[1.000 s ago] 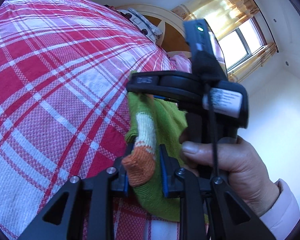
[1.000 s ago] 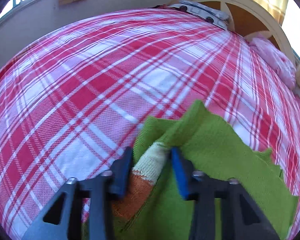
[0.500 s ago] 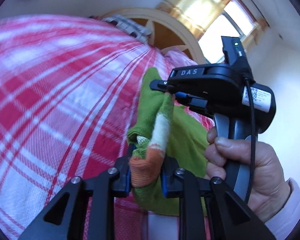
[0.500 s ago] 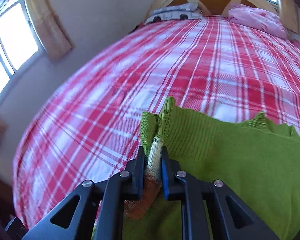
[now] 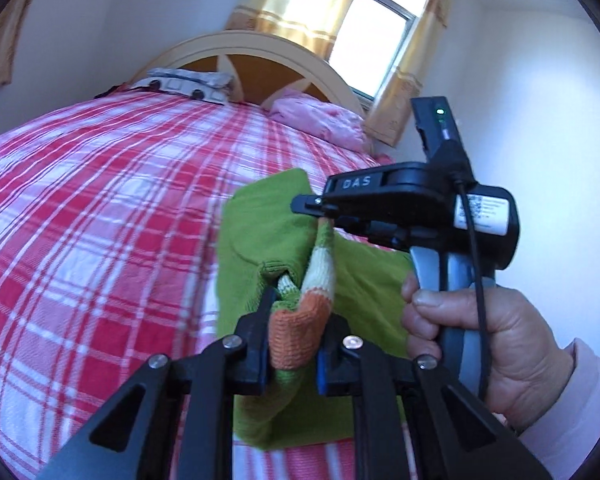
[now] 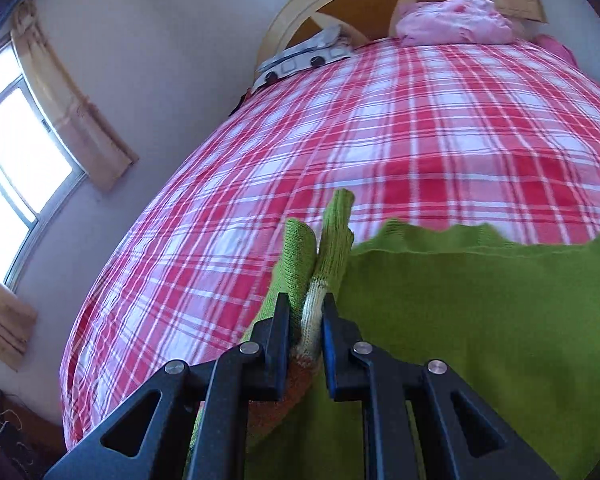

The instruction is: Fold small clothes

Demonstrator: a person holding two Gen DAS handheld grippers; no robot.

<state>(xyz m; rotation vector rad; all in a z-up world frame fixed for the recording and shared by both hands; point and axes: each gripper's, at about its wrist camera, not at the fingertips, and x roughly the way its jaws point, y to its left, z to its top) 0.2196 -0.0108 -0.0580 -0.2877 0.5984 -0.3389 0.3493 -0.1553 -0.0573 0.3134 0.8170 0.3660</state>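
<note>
My left gripper [image 5: 294, 346] is closing its jaws on the orange cuff of the green knit sweater [image 5: 260, 248], while my right gripper [image 6: 306, 322] pinches the same sleeve's cream band. The sweater hangs lifted above the red plaid bed [image 5: 100, 208].

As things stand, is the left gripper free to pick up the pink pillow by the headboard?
Probably not. The left gripper is closing on the orange cuff of the green knitted garment, which the right gripper also grips. The pink pillow lies far up the red plaid bedspread.
</note>
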